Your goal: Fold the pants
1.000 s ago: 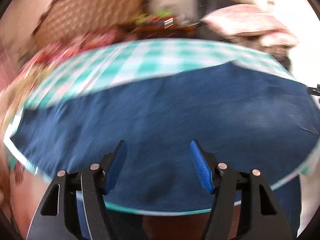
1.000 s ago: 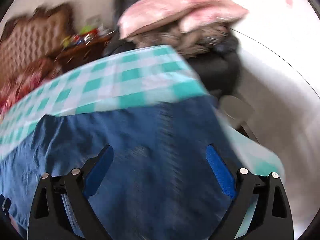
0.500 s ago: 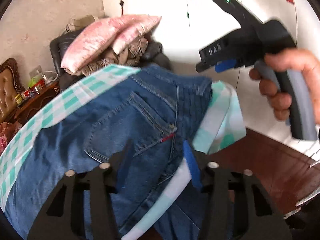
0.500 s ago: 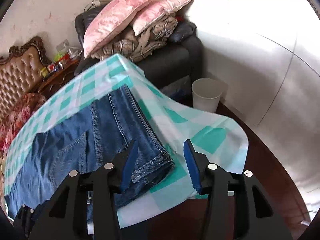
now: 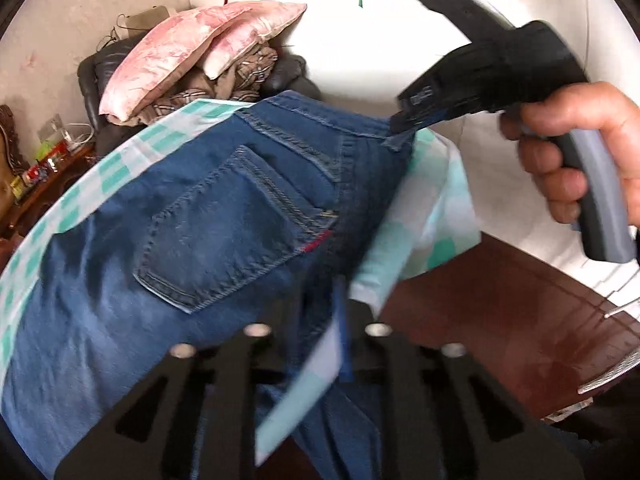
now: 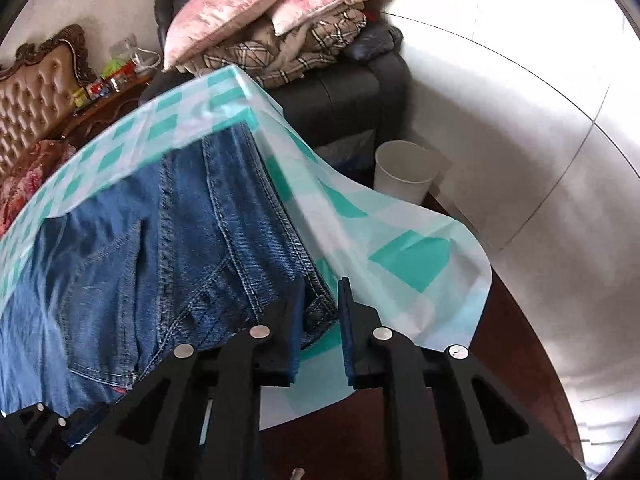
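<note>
Blue jeans (image 5: 208, 220) lie back-pocket up on a table with a teal checked cloth (image 5: 432, 208); the waistband end is at the table's right edge. My left gripper (image 5: 320, 320) is shut on the near waistband corner, with cloth edge beside it. My right gripper (image 6: 320, 308) is closed on the far waistband corner (image 6: 316, 300); it also shows in the left wrist view (image 5: 404, 124), pinching denim. The jeans (image 6: 140, 248) stretch away to the left.
A black armchair (image 6: 344, 84) piled with pink pillows (image 6: 260, 0) and plaid blankets stands behind the table. A white bin (image 6: 404, 172) sits on the dark wood floor (image 5: 500, 312). A tufted sofa (image 6: 36, 92) and cluttered side table are at left.
Both grippers swung from the middle of the jeans to the waistband end, then closed from open onto its two corners.
</note>
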Motion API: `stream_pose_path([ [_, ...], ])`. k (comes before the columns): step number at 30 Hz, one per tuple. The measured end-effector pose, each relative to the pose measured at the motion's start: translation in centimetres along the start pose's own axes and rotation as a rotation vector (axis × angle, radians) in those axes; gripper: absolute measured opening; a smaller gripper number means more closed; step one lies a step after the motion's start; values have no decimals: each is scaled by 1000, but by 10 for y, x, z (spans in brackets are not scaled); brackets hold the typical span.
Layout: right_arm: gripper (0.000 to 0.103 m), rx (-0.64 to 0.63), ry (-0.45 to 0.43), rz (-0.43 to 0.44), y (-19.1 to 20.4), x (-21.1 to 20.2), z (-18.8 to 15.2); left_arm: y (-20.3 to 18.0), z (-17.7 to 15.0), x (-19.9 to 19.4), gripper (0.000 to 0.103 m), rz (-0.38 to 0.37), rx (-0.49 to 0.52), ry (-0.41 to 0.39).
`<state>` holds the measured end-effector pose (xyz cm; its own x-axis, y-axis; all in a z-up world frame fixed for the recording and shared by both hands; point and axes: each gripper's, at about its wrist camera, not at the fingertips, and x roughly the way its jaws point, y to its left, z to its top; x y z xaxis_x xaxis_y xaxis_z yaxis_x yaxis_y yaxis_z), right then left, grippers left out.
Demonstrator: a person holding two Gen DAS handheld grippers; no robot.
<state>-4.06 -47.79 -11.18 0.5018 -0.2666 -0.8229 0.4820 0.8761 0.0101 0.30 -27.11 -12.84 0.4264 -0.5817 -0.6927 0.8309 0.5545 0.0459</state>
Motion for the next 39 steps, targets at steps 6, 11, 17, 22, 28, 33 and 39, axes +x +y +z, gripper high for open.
stream_pose_path([
  [6, 50, 15, -128, -105, 2, -28, 6, 20, -2, -20, 38, -36, -144, -55],
  [11, 79, -102, -194, 9, 42, -43, 9, 49, -15, -39, 38, 37, -267, -80],
  [17, 86, -195, -123, 139, 103, -30, -3, 112, -53, -77, 68, 161, -552, -109],
  [22, 86, -260, -84, 142, 148, -19, -18, 195, -110, -121, 89, 478, -808, -46],
  [28, 86, -369, -93, 109, 183, -22, -36, 247, -178, -176, 98, 671, -809, -58],
  [33, 86, -456, -114, 196, 222, -41, -41, 292, -239, -215, 93, 825, -873, 32],
  [39, 86, -572, -128, 347, 308, -63, -53, 333, -307, -249, 67, 826, -981, 75],
])
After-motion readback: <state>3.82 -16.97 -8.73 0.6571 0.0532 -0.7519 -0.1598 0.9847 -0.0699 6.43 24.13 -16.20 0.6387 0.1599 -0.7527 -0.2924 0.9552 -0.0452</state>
